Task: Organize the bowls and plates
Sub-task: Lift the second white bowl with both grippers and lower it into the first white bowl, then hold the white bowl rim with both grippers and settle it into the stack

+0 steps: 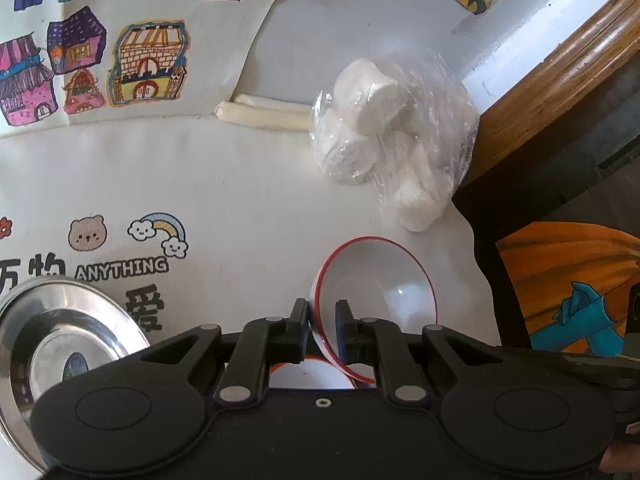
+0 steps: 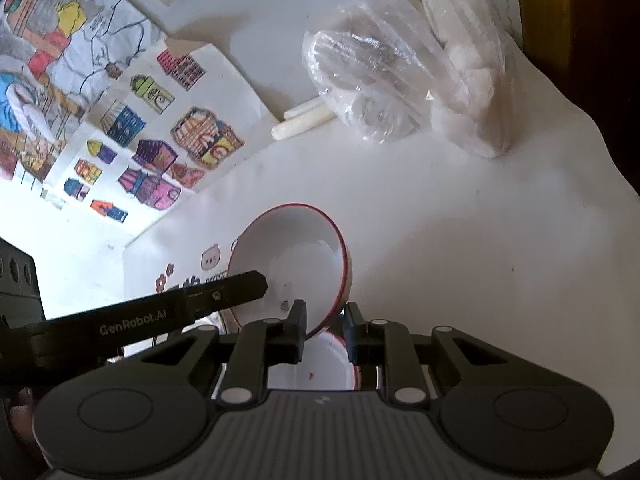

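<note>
1. Left gripper (image 1: 322, 326) clenched on the near-left rim of a red-rimmed white bowl (image 1: 384, 284), lifted and tilted above the white cloth (image 1: 240, 184).
2. Right gripper (image 2: 323, 330) clamped on the same bowl's near-right rim (image 2: 296, 264).
3. Second bowl (image 2: 316, 364) directly beneath; steel plate (image 1: 72, 344) near left.
4. Thin-edge pinches could slip, dropping bowl onto bowl.
5. Uneven pull between hands could twist the rim loose.
6. Bagged white lumps (image 1: 392, 128) far right, possibly in the way.
</note>
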`<state>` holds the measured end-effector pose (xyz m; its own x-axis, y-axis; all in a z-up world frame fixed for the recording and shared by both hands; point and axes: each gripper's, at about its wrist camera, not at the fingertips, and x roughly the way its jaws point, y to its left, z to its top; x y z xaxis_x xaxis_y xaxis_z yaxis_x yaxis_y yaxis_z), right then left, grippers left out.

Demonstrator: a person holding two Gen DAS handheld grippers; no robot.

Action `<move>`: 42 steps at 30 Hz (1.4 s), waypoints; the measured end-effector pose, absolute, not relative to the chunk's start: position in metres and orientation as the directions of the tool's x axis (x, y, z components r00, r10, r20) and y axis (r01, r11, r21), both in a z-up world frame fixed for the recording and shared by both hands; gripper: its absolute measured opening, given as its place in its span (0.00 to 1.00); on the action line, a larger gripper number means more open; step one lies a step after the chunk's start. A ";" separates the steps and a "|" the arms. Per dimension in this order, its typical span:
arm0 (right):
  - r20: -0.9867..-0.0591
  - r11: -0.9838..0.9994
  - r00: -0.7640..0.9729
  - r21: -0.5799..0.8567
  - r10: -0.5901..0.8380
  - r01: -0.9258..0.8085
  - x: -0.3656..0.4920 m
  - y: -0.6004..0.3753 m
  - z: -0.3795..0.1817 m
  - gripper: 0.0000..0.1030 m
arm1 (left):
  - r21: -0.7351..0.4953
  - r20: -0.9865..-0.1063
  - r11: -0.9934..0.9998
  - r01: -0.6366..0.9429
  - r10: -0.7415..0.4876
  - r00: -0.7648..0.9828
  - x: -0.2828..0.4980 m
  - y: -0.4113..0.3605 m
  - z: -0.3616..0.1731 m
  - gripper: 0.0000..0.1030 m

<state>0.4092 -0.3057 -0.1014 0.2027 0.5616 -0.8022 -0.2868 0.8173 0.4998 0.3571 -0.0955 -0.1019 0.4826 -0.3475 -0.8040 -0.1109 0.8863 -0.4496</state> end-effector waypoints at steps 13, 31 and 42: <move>-0.845 0.833 0.142 0.455 0.515 -0.315 0.393 -0.297 -0.109 0.22 | -0.449 -0.828 0.885 -0.119 -0.362 0.429 0.341 -0.093 -0.112 0.17; -0.872 0.839 0.069 0.442 0.485 -0.319 0.384 -0.295 -0.118 0.22 | -0.431 -0.858 0.892 -0.135 -0.360 0.367 0.325 -0.097 -0.127 0.18; -0.871 0.836 0.024 0.462 0.490 -0.297 0.383 -0.295 -0.126 0.22 | -0.417 -0.875 0.899 -0.137 -0.356 0.327 0.318 -0.096 -0.135 0.18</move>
<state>0.3825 -0.2946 -0.1261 0.0242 0.4904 -0.8712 -0.2966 0.8357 0.4622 0.3182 -0.0958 -0.1351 0.3273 -0.3562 -0.8752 -0.1370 0.8985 -0.4169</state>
